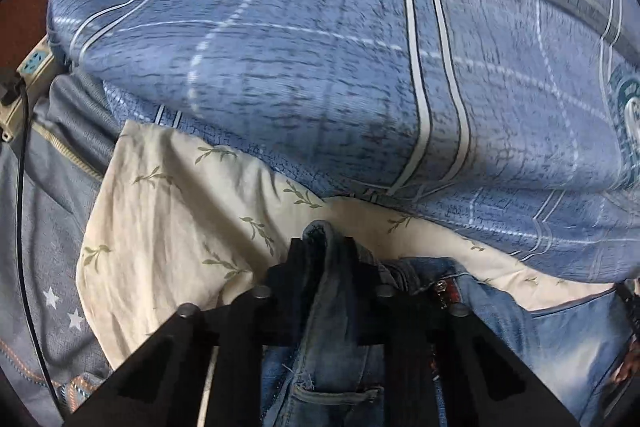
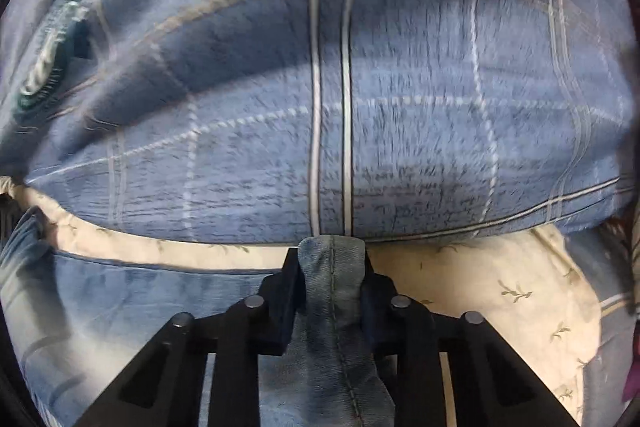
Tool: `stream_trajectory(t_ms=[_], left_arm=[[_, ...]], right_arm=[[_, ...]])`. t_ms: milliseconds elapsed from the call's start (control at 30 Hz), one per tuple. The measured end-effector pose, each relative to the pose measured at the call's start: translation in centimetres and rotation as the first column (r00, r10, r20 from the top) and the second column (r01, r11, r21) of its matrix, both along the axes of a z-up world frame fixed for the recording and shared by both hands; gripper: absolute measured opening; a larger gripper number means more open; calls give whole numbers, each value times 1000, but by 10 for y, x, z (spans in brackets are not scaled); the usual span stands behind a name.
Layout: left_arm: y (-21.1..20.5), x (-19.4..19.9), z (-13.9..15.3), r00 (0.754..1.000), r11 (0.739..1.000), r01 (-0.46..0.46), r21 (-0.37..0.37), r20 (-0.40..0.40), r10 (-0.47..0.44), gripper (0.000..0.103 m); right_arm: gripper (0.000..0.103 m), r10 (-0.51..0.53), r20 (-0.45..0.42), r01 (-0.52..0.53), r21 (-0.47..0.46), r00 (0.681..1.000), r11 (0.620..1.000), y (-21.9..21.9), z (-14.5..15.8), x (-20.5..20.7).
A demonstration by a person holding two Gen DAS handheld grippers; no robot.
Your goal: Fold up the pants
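Note:
The pants are light blue jeans (image 1: 560, 339) lying on a cream sheet. My left gripper (image 1: 322, 247) is shut on a bunched fold of the jeans at the waistband, near the button and red label (image 1: 450, 287). A back pocket shows below between its arms. My right gripper (image 2: 332, 255) is shut on a seamed edge of the jeans (image 2: 336, 307), with the rest of the denim (image 2: 120, 307) spread to its left. Both grippers sit close to the front edge of a big pillow.
A large blue plaid pillow (image 1: 320, 67), also filling the right wrist view (image 2: 360, 107), lies just ahead. The cream leaf-print sheet (image 1: 168, 211) lies under the jeans. A grey star-print cover (image 1: 56, 267), a power strip (image 1: 28, 75) and a black cable (image 1: 22, 187) are at the left.

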State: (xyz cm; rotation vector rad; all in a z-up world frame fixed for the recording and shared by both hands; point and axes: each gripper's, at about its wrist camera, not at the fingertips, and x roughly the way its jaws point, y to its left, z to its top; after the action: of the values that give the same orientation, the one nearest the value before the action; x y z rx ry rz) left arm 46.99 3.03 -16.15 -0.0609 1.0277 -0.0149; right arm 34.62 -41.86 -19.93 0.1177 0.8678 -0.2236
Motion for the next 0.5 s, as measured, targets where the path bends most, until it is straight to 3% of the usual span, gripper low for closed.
stream_trajectory(t_ms=[367, 400, 433, 500], left_arm=[[5, -56, 51, 993, 993, 76, -93, 102, -67, 11], [5, -61, 57, 991, 991, 82, -105, 109, -70, 10], [5, -70, 63, 989, 989, 90, -118, 125, -75, 0], [9, -95, 79, 984, 986, 102, -135, 163, -79, 0]], right_arm=[[23, -13, 152, 25, -75, 988, 997, 16, 68, -55], [23, -33, 169, 46, -71, 985, 996, 12, 75, -63], [23, -50, 182, 61, -53, 982, 997, 7, 81, -70], [23, -71, 197, 79, -36, 978, 996, -4, 91, -81]])
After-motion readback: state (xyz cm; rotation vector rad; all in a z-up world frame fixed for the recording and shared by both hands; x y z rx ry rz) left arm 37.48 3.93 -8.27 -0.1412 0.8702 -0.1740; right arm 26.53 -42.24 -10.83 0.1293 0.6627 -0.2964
